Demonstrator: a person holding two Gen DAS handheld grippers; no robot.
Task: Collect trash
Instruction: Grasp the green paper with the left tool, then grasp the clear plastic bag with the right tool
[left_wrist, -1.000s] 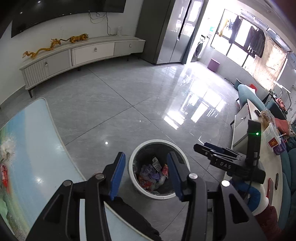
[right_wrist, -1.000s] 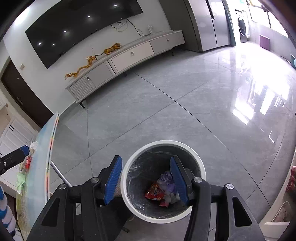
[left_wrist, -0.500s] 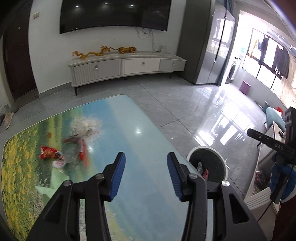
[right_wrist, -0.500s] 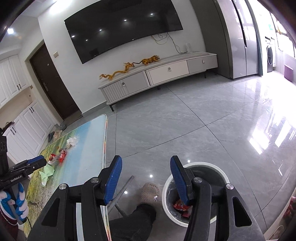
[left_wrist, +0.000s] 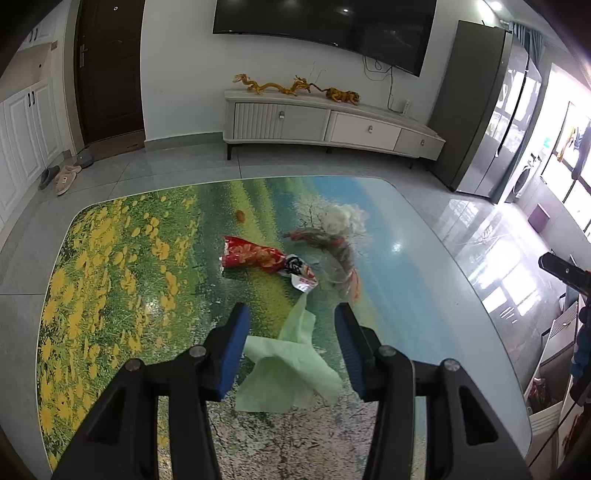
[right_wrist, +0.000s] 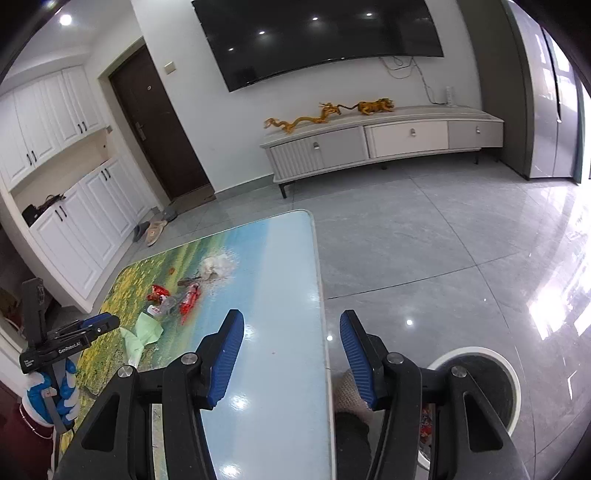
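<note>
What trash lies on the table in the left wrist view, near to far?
green napkin → red snack wrapper → white crumpled tissue → small orange scrap.

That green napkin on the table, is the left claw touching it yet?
Apart. In the right wrist view the left gripper hangs clear of the green napkin, with bare table showing between them.

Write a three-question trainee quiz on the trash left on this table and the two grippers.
1. True or false: the left gripper holds the pale green crumpled paper napkin.
2. Which lies farthest from the camera? A) red foil snack wrapper B) white crumpled tissue C) napkin
3. Fill in: the white round waste bin stands on the ____.

Key: 1 false, fingers open above it; 2 B; 3 floor.
</note>
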